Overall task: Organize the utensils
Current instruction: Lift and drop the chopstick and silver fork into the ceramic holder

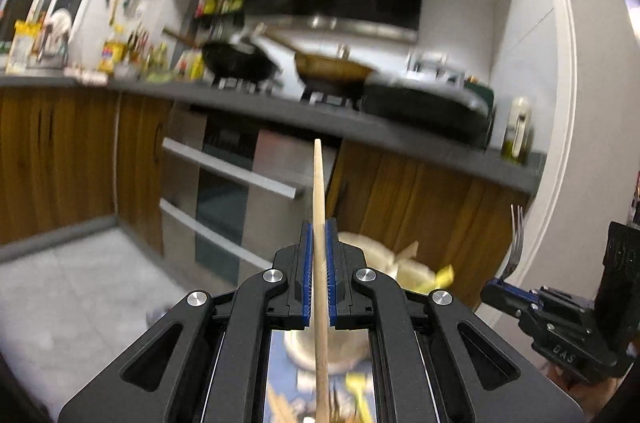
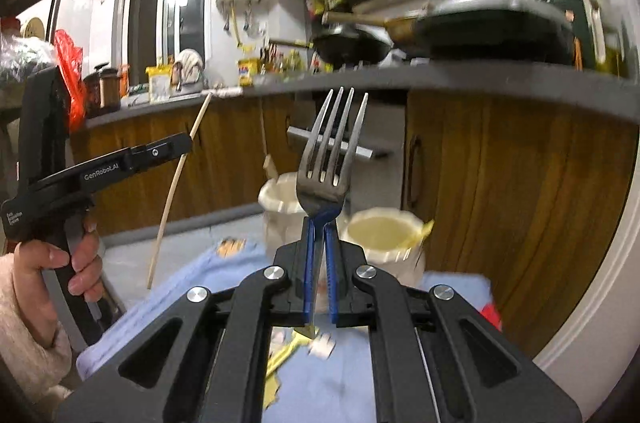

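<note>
My left gripper (image 1: 319,231) is shut on a wooden chopstick (image 1: 319,191) that points up and forward; it also shows in the right wrist view (image 2: 176,179), held by the left gripper (image 2: 188,143). My right gripper (image 2: 320,223) is shut on a metal fork (image 2: 332,151), tines up; the fork also shows in the left wrist view (image 1: 516,243), held by the right gripper (image 1: 496,287). Two white ceramic holders (image 2: 280,199) (image 2: 384,235) stand below on a blue cloth (image 2: 344,375). A yellow utensil (image 2: 424,229) leans in the right holder.
Loose yellow and wooden utensils (image 2: 284,355) lie on the blue cloth under the grippers. Behind is a kitchen counter (image 1: 280,111) with a wok (image 1: 236,63), a pan (image 1: 332,71) and wooden cabinets (image 2: 520,191). A tiled floor (image 1: 80,283) lies to the left.
</note>
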`<action>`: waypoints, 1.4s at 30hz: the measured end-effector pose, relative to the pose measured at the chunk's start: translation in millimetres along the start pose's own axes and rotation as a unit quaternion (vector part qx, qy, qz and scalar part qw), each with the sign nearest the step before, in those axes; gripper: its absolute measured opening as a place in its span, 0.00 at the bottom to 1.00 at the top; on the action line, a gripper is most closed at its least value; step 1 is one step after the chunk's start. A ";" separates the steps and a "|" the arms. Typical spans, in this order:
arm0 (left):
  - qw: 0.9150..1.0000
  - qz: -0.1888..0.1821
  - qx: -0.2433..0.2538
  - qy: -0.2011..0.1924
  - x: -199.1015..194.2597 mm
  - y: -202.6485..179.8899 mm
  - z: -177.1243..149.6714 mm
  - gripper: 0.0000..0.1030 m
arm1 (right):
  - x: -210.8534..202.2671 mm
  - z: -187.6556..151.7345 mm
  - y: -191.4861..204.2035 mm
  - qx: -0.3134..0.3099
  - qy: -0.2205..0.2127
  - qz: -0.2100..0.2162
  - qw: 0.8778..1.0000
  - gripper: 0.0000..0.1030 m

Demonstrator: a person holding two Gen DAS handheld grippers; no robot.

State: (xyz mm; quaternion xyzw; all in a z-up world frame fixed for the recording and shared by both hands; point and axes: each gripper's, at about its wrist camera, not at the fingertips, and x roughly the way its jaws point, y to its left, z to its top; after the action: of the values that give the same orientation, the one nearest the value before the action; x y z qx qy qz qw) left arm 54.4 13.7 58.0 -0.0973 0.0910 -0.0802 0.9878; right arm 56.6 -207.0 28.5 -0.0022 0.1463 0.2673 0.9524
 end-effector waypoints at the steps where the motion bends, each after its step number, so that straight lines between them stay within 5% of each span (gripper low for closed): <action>1: 1.000 -0.002 0.004 -0.011 4.6 -3.4 7.3 0.07 | 0.8 7.9 -2.1 -0.002 -0.007 -0.003 1.000 0.05; 13: 0.995 -0.013 -0.002 -0.095 70.2 -22.8 58.8 0.07 | 22.2 60.9 -39.8 0.018 -0.066 -0.052 0.996 0.05; 19: 0.998 -0.006 0.015 -0.059 113.2 -25.1 40.3 0.07 | 51.2 43.4 -58.9 0.038 -0.030 -0.069 0.996 0.05; 29: 0.999 -0.023 0.022 0.010 111.6 -1.7 -2.7 0.07 | 83.9 18.1 -70.3 0.061 0.031 -0.050 0.996 0.05; 38: 0.998 -0.012 0.050 0.030 101.5 -2.2 -21.9 0.07 | 107.6 4.6 -63.2 0.056 0.083 -0.048 0.994 0.06; 42: 0.998 -0.007 0.051 0.026 97.2 -0.2 -18.8 0.20 | 112.5 4.7 -62.1 0.056 0.091 -0.050 0.993 0.06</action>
State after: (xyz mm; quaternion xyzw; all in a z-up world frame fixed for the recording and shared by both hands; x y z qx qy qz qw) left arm 145.1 -6.9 23.9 -0.0457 0.1114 -0.0940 0.9883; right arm 181.2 -202.6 -3.0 0.0197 0.2469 0.2095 0.9459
